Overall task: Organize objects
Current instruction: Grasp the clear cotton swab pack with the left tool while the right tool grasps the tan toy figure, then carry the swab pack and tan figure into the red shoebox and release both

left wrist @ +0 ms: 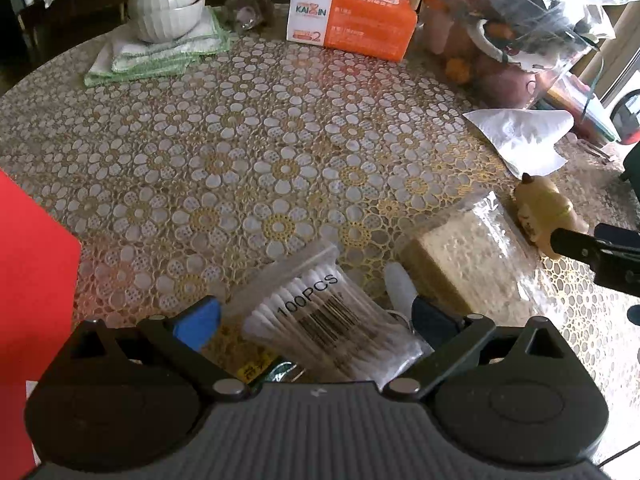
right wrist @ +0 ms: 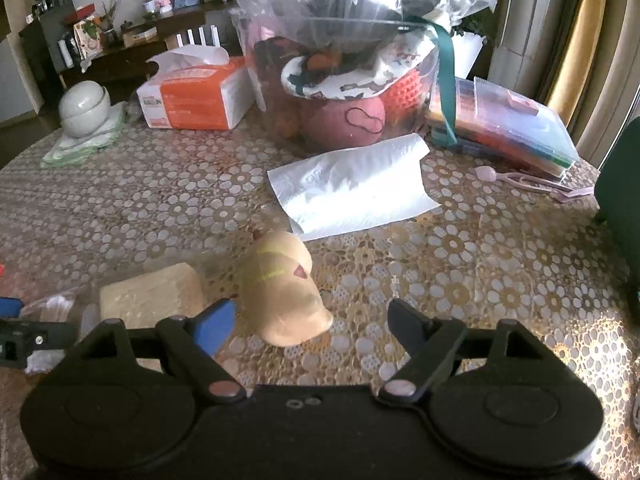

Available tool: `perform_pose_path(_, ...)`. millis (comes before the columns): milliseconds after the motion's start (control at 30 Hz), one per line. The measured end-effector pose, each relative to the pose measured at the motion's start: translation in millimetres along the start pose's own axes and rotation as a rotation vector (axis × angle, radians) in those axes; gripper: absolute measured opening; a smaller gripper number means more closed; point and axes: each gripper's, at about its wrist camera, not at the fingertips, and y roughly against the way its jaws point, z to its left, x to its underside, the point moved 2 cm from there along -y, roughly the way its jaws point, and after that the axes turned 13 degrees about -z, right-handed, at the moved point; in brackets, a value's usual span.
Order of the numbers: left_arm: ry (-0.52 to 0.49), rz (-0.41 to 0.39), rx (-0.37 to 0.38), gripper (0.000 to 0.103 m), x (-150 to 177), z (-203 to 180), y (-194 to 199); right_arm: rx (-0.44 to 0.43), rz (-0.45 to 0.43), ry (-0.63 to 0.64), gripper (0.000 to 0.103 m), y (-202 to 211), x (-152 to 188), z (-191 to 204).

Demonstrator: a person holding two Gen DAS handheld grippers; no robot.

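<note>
My left gripper [left wrist: 316, 312] has its jaws spread around the cotton swab pack [left wrist: 320, 316], which lies between them near the tabletop [left wrist: 240, 140] front; whether the pads touch it I cannot tell. Only this view shows the red sheet [left wrist: 32, 264] at the left edge and the pack's "100PCS" label. My right gripper [right wrist: 312, 320] hangs with jaws spread and empty, the yellow plush toy [right wrist: 284, 292] just beside its left finger. Only this view shows the colored folders [right wrist: 508, 128] and the pink tongs [right wrist: 532, 184] at the far right. The wrapped sponge [left wrist: 464, 264] sits between pack and toy. Bare patterned cloth stretches wide toward the tissue box [left wrist: 352, 20], and right of the toy below the paper towel [right wrist: 352, 184].
</note>
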Motion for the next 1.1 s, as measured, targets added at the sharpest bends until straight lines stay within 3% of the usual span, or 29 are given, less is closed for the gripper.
perform_pose_path(133, -0.020, -0.006, -0.004, 0.102, 1, 0, -3, 0.002, 0.006, 0.004, 0.082, -10, -1, 2)
perform_pose_path(300, -0.027, -0.017, -0.006, 0.092, 0, 0, -3, -0.006, 0.004, 0.010, 0.081, -18, 0, 8)
perform_pose_path(367, -0.037, -0.030, -0.011, 0.081, -1, -1, -2, -0.016, 0.006, 0.007, 0.076, -20, 1, 11)
perform_pose_path(433, -0.031, -0.037, -0.009, 0.071, -2, 0, -1, -0.042, 0.011, -0.003, 0.057, -21, 2, 14)
perform_pose_path(500, -0.017, -0.044, -0.001, 0.063, -4, 2, 1, -0.044, 0.013, -0.001, 0.047, -22, 2, 19)
perform_pose_path(733, -0.006, -0.058, 0.005, 0.049, -7, 5, 6, -0.013, -0.003, 0.007, 0.044, -13, 2, 22)
perform_pose_path(1100, 0.011, -0.088, 0.038, 0.046, -10, 15, 51, -0.064, -0.029, 0.007, 0.044, 62, 10, 43)
